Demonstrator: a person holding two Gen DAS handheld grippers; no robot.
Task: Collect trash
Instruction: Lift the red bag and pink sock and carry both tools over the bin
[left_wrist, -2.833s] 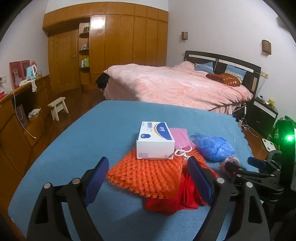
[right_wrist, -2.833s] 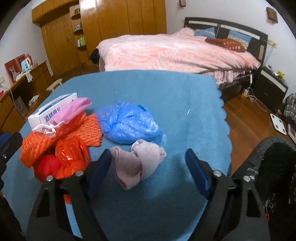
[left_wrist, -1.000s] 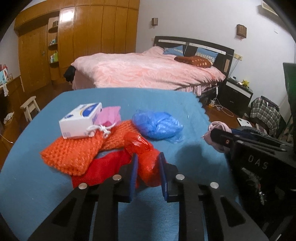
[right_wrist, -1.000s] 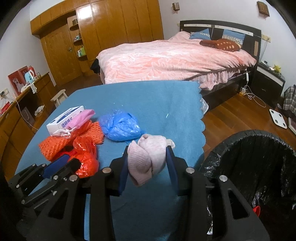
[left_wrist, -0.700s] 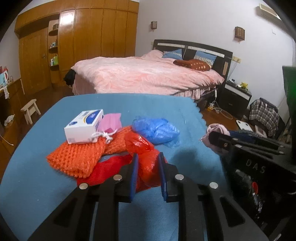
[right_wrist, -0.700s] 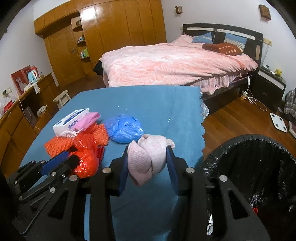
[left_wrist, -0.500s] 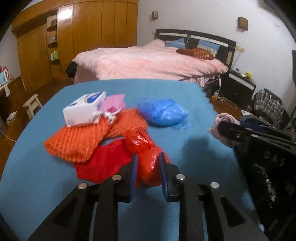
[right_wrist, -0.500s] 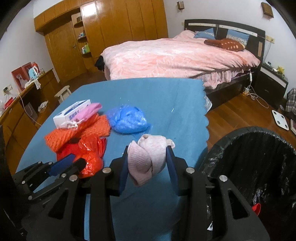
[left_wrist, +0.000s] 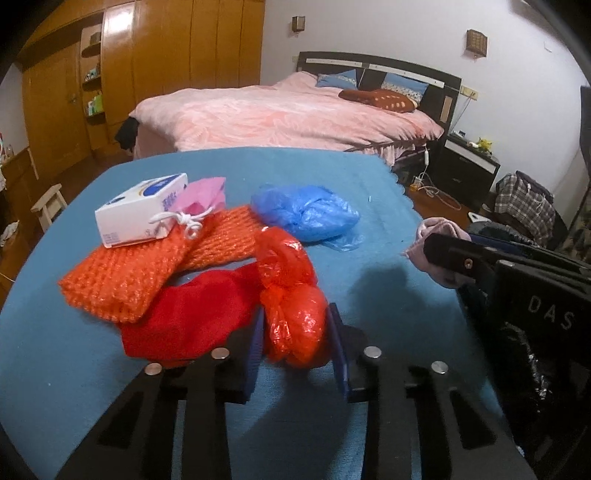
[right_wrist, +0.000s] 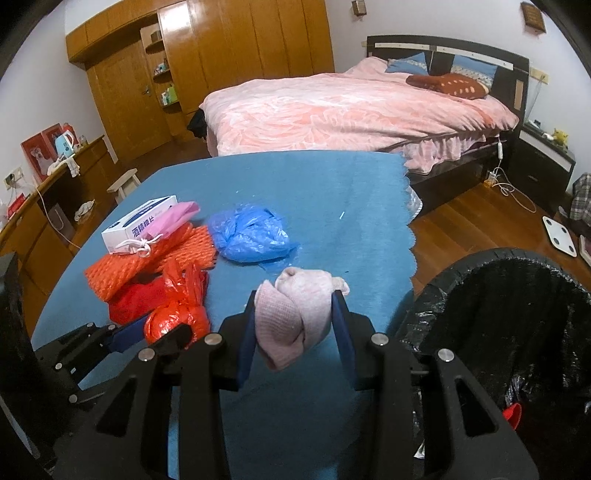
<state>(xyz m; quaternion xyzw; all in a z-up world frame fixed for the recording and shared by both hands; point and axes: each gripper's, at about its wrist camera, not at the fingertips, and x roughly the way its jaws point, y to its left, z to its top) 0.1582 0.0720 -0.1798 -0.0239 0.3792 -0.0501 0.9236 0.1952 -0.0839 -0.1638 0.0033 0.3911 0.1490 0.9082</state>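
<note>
Two hand-held grippers loaded at the table edge, one grip slackening.

Left hand-held gripper (left_wrist: 295, 345) with jaws opening around the crumpled red plastic bag (left_wrist: 291, 306), pads barely flanking it now; likely to drop back on the blue table (left_wrist: 207, 428) beside the red cloth (left_wrist: 192, 317) and orange foam net (left_wrist: 140, 277), short of the bin. Right hand-held gripper (right_wrist: 293, 325) pinching the knotted pink sock (right_wrist: 291, 314) between both pads, just beside the black-lined trash bin (right_wrist: 517, 332) at its right; early release risks landing on the floor gap. Farther out: blue plastic bag (right_wrist: 251, 232), white box (right_wrist: 136, 225), pink mask (right_wrist: 173, 218), untouched.
</note>
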